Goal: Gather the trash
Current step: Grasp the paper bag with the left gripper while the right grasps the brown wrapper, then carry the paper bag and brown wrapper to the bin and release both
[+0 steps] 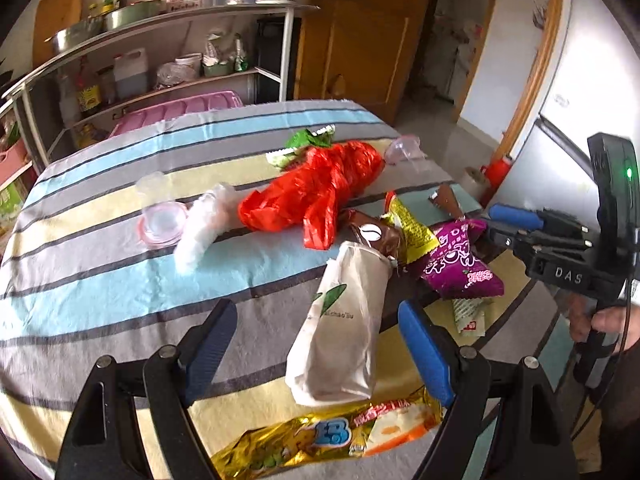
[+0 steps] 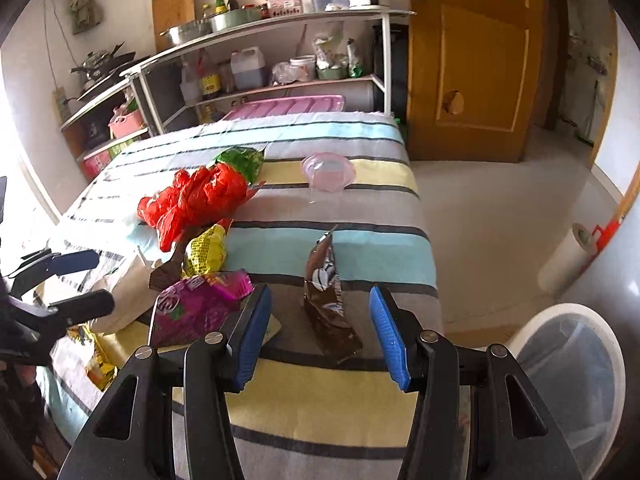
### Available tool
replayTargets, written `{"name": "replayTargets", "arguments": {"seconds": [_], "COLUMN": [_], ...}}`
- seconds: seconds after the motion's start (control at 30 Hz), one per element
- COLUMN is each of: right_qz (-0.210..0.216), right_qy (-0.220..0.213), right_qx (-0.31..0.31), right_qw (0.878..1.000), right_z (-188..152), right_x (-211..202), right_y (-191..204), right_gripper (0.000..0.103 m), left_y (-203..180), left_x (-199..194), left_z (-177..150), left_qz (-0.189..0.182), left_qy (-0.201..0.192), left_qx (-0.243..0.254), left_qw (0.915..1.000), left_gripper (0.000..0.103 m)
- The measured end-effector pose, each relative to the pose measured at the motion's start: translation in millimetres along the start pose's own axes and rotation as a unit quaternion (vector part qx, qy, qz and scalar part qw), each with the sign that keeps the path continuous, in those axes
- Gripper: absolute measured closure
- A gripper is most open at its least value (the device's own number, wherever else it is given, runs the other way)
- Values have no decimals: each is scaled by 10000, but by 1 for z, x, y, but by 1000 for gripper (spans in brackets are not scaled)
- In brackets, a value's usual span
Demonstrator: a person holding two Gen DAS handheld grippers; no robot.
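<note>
Striped cloth (image 1: 100, 280) covers the table, kitchen shelving (image 2: 280, 40) and a wooden door (image 2: 472, 60) behind it.

Left wrist view only: gold foil wrapper (image 1: 320, 440) nearest, at the near table edge, with a white paper bag (image 1: 344, 328) just beyond it, lying between the spread fingers of the left gripper (image 1: 320, 352), jaws wide apart, nothing held. Further out, a white crumpled plastic piece (image 1: 200, 232) and a clear cup with pink lid (image 1: 162, 220), seen only here.

Right wrist view only: a white bin with clear liner (image 2: 572, 380) on the floor at lower right, beside the table's right edge, and a paper towel roll (image 2: 568, 256) on open floor beyond it. Right gripper (image 2: 320, 336) is open, empty, with a brown wrapper (image 2: 326, 304) lying on the cloth between its fingers, near the table's right edge.

Both views: purple snack bag (image 2: 192, 304), yellow wrapper (image 2: 206, 254), a second brown wrapper (image 1: 376, 236) under the yellow one, red plastic bag (image 2: 192, 200) mid-table, green wrapper (image 2: 240, 160) behind it, and a second clear pink-lidded cup (image 2: 328, 172) toward the far right edge.

Counts: two clear cups, two brown wrappers, one each of red bag, green, yellow, purple, gold, paper bag, white plastic. Near-left cloth is bare; trash clusters centre to right.
</note>
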State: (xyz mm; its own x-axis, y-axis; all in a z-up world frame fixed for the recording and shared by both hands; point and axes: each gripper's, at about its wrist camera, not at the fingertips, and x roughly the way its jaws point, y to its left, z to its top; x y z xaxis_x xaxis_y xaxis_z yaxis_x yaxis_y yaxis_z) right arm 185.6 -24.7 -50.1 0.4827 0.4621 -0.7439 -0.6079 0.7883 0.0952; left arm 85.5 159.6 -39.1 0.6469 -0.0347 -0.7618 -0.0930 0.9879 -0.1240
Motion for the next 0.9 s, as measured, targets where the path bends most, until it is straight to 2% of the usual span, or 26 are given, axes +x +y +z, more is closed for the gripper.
{"name": "replayTargets", "arguments": {"seconds": [0.17,0.2,0.43,0.53,0.6,0.63,0.9], "right_qz": [12,20,1,3,21,24,51], "right_qy": [137,158,244,239,231,234,144], "right_qx": [-10,-11,-150,-135,-113,-106,-86], "right_qw": [9999,9999,9996,9996,9997,9997,9998], "right_z": [6,7,7,7,7,6,4], "right_x": [16,18,25,25,25,25,19], "right_y": [0,1,6,5,5,4,3], "right_gripper": [53,55,72,79,79,79,81], "left_y": [-5,-5,-3,-3,-1,0,1], "left_x": [9,10,16,16,16,16,14], "left_z": [0,0,0,0,2,2,3], "left_qz": [22,88,6,25,-22,-50,-46], "left_qy": [86,99,176,168,161,162,104], "left_qx": [61,53,10,-5,-75,-108,-174], "left_qw": [9999,9999,9998,9999,9998,9998,9998], "left_gripper": [21,26,36,46,58,61,62]}}
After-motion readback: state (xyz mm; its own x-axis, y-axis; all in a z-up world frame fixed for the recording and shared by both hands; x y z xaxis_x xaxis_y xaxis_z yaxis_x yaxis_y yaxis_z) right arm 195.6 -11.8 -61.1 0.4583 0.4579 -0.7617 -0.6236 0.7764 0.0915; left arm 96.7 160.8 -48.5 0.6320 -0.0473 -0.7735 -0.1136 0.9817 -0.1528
